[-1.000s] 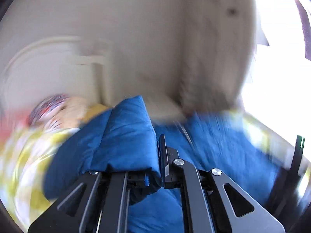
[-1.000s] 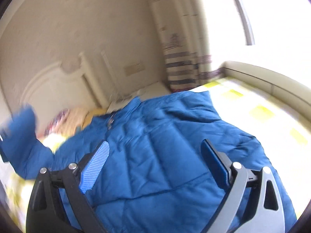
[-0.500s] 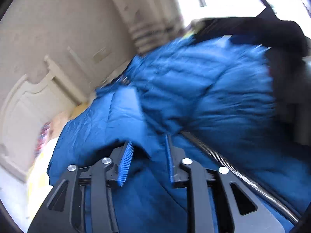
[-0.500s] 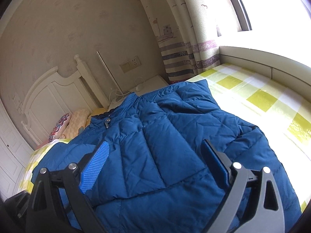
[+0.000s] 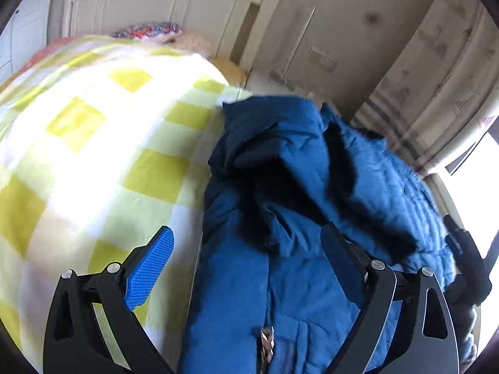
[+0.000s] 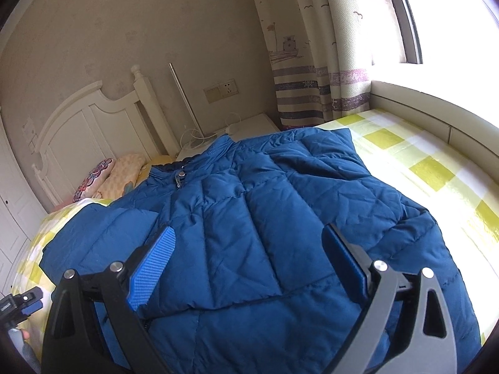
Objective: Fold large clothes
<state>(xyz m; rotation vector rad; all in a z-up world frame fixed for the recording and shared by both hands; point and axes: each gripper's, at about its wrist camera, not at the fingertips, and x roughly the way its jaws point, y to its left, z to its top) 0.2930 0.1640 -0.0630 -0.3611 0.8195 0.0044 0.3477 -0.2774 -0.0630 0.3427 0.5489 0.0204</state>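
Both grippers are standing with fingers apart: left gripper (image 5: 246, 265), jaws just opening, is releasing the blue jacket (image 6: 265, 218), now lying folded on the bed (image 6: 421, 162); right gripper (image 6: 249, 265) is hovering empty

Left black two-finger gripper with blue ribbed pads (image 5: 246, 261): I see jaws wide apart, just been opening, pads pressing nothing, tilted steeply down; nothing clamped between them. Right black two-finger gripper with blue ribbed pads (image 6: 246, 261): I see jaws spread wide, nothing pinched, angled gently downward. Left gripper also visible at right view's lower left edge (image 6: 21, 307).
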